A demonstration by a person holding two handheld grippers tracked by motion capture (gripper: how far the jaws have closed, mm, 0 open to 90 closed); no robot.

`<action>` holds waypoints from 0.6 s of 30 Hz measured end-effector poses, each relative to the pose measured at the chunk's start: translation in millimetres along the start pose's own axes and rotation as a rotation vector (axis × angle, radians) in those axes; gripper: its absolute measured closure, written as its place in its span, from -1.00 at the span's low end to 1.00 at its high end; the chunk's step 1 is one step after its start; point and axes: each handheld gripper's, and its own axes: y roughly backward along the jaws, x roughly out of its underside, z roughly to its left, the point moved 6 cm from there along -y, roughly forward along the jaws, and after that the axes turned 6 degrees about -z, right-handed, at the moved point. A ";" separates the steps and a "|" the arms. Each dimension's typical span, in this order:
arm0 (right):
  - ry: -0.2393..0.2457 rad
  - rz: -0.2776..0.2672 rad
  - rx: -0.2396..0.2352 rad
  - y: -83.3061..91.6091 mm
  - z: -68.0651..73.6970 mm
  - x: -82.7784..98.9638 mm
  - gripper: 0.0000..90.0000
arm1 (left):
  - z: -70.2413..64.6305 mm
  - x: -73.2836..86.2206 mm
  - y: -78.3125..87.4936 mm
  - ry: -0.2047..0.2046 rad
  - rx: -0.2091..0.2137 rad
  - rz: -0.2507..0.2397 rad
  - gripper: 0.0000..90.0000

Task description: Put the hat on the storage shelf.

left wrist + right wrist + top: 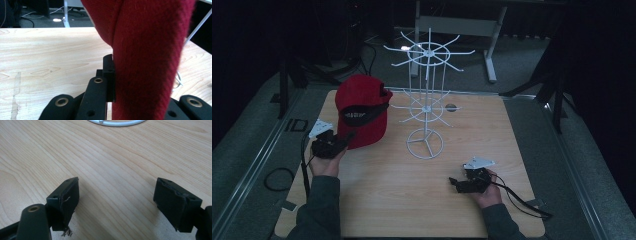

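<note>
- High view: my left gripper [343,140] holds the red cap [362,111] by its lower edge at the table's [412,200] left side, just left of the white wire stand [427,100]. My right gripper [455,183] rests near the front right.
- Left gripper view: jaws clamped on red cap fabric [147,62].
- Right gripper view: jaws stand wide over bare wood, stand's base ring [117,123] ahead.

On the table [412,190], the cap [362,112] sits at the far left, just left of the wire display stand [426,107], whose ring base [425,144] rests near the table's middle. The left gripper [343,140] lies at the cap's near edge, the cap between its jaws. The right gripper [454,182] lies at the near right, well apart from the cap, in front and to the right of the stand's base.
</note>
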 end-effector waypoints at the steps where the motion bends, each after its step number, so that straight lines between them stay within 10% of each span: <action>1: 0.000 0.000 0.000 0.0 0.0 0.0 -0.55 | -0.2 -0.4 0.6 0.000 0.000 -0.005 0.88; 18: -0.002 0.000 0.000 0.0 0.1 0.0 -0.55 | -7.9 -10.9 8.1 0.015 0.002 -0.072 0.88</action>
